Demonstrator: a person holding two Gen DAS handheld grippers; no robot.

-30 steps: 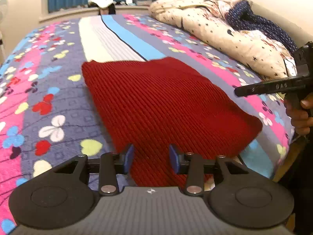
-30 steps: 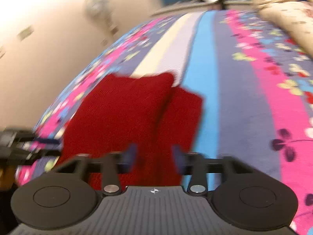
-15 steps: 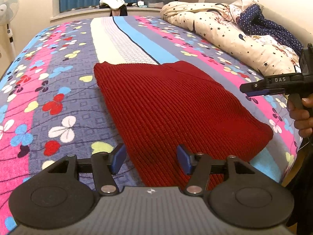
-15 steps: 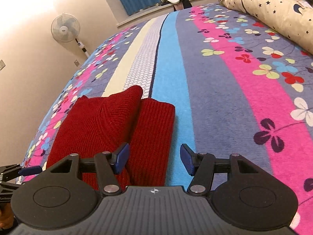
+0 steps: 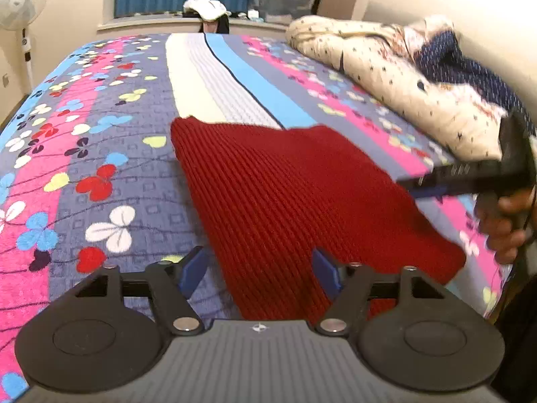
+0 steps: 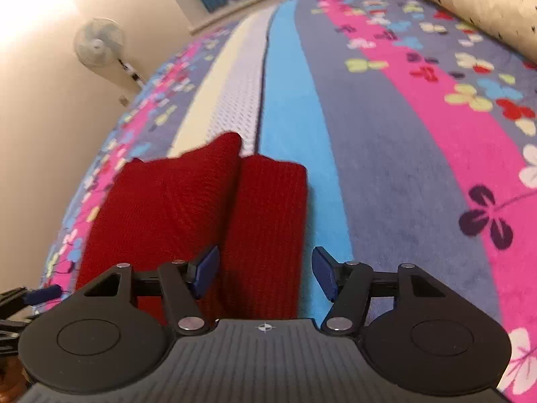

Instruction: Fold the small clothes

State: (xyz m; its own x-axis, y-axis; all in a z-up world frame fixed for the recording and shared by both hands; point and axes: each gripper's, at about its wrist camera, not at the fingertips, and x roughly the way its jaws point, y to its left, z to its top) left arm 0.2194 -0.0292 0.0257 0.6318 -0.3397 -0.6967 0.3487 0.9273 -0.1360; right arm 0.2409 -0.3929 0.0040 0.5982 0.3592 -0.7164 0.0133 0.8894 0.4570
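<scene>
the red knit (image 5: 302, 201) lies just ahead of both claws, long axis running away; left claw (image 5: 260, 272) and right claw (image 6: 265, 273) are opening, holding nothing.

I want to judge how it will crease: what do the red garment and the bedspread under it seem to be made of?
The red garment looks like a thick ribbed knit, perhaps wool or acrylic: matte, with raised parallel ribs and soft, rounded folded edges. The bedspread looks like a printed quilted or waffle-textured fabric, matte, with small embossed squares; the fibre cannot be told.
</scene>
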